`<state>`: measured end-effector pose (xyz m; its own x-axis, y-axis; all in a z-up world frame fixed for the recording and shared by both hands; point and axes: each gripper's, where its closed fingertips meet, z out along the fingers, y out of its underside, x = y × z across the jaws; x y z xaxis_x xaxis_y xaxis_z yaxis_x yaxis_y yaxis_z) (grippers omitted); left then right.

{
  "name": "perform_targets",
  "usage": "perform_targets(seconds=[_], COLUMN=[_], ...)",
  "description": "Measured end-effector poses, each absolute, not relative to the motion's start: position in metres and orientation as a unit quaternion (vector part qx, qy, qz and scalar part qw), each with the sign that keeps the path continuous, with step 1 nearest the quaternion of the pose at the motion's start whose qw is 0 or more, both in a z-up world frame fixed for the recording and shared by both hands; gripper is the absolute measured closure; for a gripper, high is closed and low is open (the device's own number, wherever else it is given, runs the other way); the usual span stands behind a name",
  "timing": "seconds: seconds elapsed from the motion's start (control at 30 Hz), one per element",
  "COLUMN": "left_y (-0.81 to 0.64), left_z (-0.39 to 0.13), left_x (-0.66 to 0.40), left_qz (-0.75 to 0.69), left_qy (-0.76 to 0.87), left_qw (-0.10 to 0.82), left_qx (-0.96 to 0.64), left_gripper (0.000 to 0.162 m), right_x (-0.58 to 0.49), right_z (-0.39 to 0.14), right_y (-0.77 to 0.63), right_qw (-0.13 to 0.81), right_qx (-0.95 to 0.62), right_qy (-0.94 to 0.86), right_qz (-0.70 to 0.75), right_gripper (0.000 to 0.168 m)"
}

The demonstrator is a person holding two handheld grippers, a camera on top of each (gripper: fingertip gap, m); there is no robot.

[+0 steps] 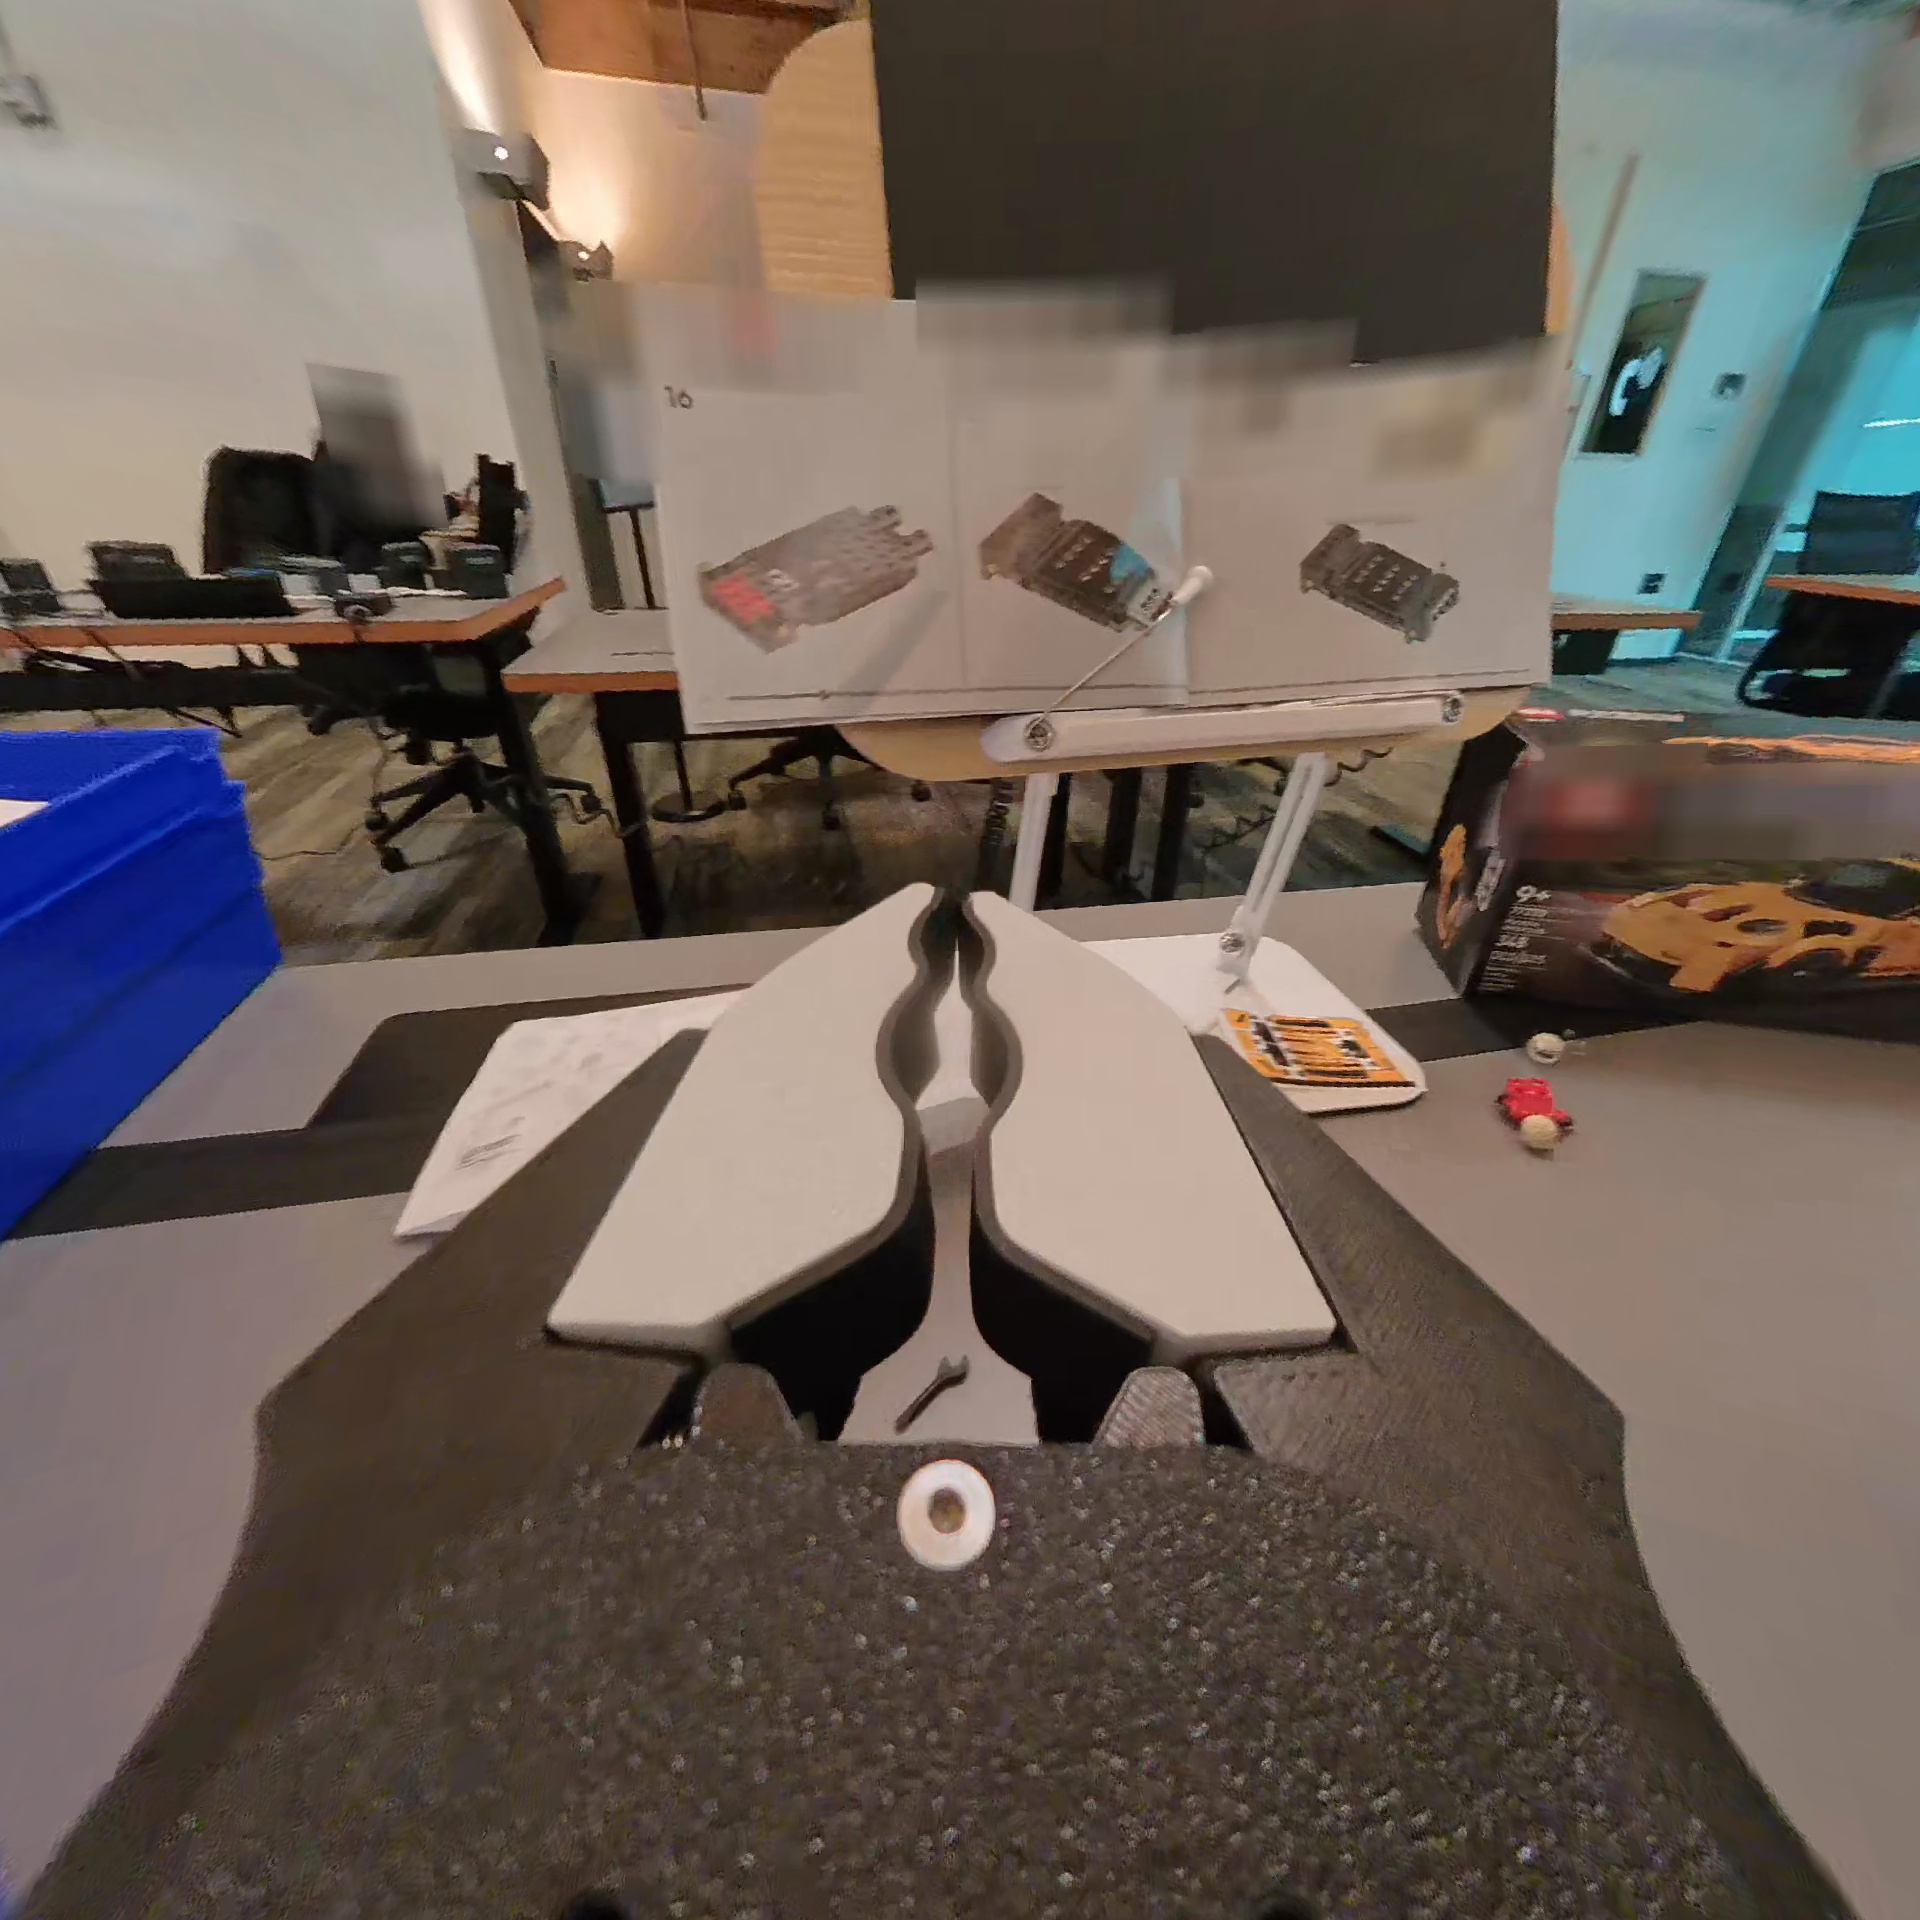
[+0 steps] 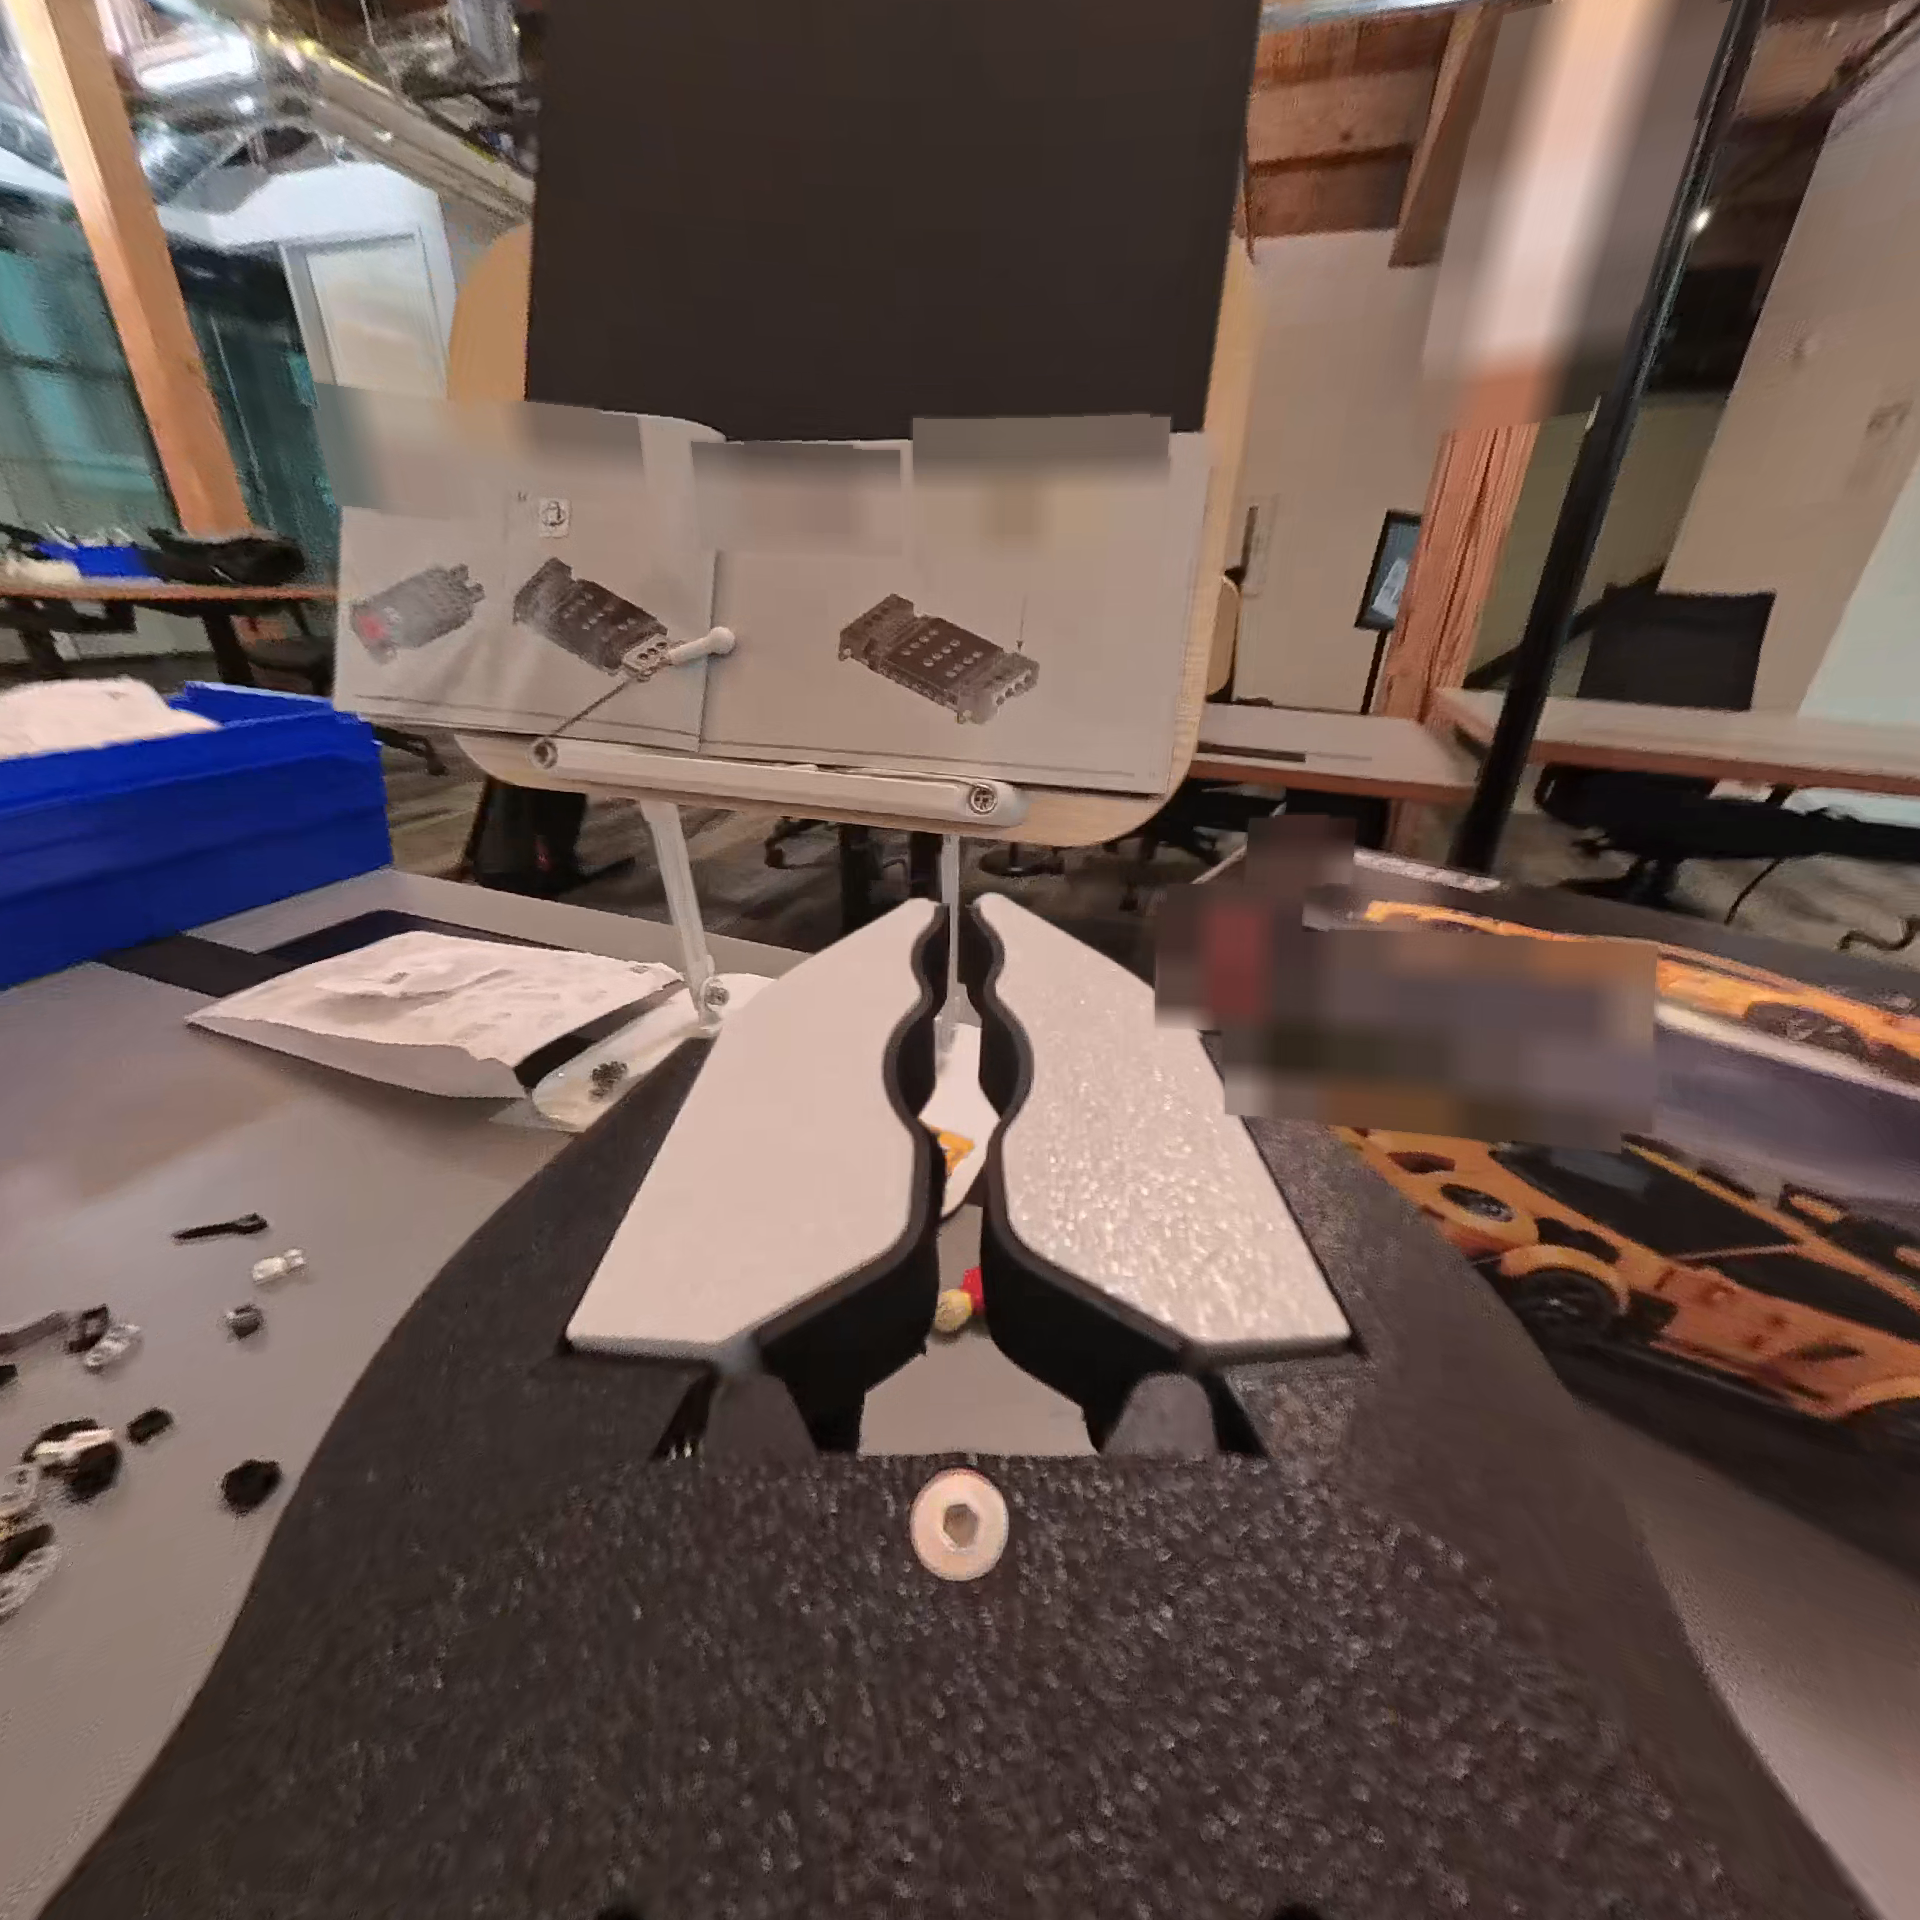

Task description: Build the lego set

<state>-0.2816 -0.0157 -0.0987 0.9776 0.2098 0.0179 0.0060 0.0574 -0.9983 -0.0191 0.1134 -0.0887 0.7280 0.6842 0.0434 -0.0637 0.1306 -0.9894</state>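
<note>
My left gripper [image 1: 951, 920] is shut and empty, held above the grey table [image 1: 1662, 1299]. A small black wrench-shaped piece [image 1: 930, 1392] lies on the table under its fingers. My right gripper [image 2: 961, 920] is also shut and empty. Several small black and clear Lego pieces [image 2: 94, 1444] lie scattered on the table to its left. A small red and tan minifigure part [image 1: 1529, 1110] lies to the right; it also shows between the right fingers [image 2: 961, 1304]. The open instruction booklet [image 1: 1112, 551] stands on a white holder ahead, also in the right wrist view [image 2: 769, 644].
The Lego box [image 1: 1683, 894] with an orange car picture lies at the right, close beside my right gripper [image 2: 1558, 1195]. A blue bin [image 1: 114, 935] stands at the left. A torn white paper bag [image 2: 416, 997] and an orange sticker sheet [image 1: 1314, 1044] lie near the holder's base. There is about 30 cm between the tips of the two grippers. Between my left fingertips and the small black wrench-shaped piece [image 1: 930, 1392] there is roughly 20 cm. My right wrist view [image 2: 227, 1223] looks at it from another angle.
</note>
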Motion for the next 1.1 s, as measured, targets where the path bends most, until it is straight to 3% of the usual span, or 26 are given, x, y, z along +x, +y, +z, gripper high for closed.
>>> perform_targets(seconds=[0.3,0.8,1.1], left_y=[0.001,0.063,0.092], left_z=[-0.114,-0.023,0.001], left_x=[-0.296,-0.347,-0.371], left_qz=[0.121,0.167,0.158], left_qy=[-0.061,-0.071,-0.079], left_qw=[0.711,0.747,0.757], left_qx=[-0.690,-0.640,-0.629], left_gripper=[0.162,0.162,0.162], right_x=[-0.039,-0.046,-0.052], right_z=[-0.095,-0.122,-0.139], right_y=[0.102,0.114,0.118], right_qw=[0.716,0.690,0.674], right_qx=[-0.588,-0.611,-0.624], right_qy=[-0.304,-0.323,-0.331], right_qz=[0.224,0.217,0.216], right_gripper=[0.168,0.168,0.168])
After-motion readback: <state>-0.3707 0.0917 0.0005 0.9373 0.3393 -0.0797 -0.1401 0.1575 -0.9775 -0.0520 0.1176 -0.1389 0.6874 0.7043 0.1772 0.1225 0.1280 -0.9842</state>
